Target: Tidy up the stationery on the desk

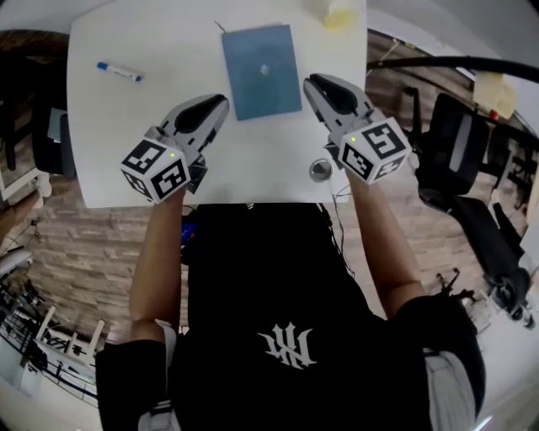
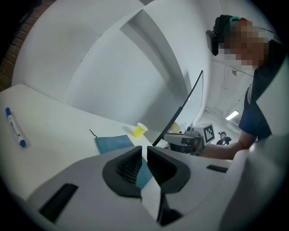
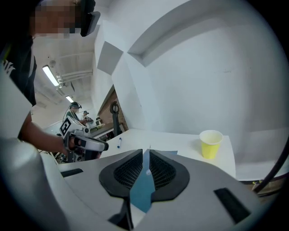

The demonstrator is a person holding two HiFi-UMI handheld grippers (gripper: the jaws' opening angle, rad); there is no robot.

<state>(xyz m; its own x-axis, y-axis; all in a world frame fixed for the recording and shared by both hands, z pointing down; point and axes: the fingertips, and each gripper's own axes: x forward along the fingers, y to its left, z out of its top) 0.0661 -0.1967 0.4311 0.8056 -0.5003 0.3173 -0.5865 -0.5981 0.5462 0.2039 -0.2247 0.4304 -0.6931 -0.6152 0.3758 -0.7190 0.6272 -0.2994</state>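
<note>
Tidying looks barely begun: the blue notebook (image 1: 261,71) lies in the middle of the desk (image 1: 126,160), the marker (image 1: 119,71) loose off to its left, the yellow cup (image 1: 340,15) at the far edge. The left gripper (image 1: 221,104) hovers empty, jaws a crack apart; the right gripper (image 1: 312,82) is empty too, jaws pressed together

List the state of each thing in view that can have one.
left gripper: jaws slightly apart, nothing between them.
right gripper: shut, empty.
blue notebook: closed, flat on the table.
marker: lying flat, untouched.
yellow cup: upright.
</note>
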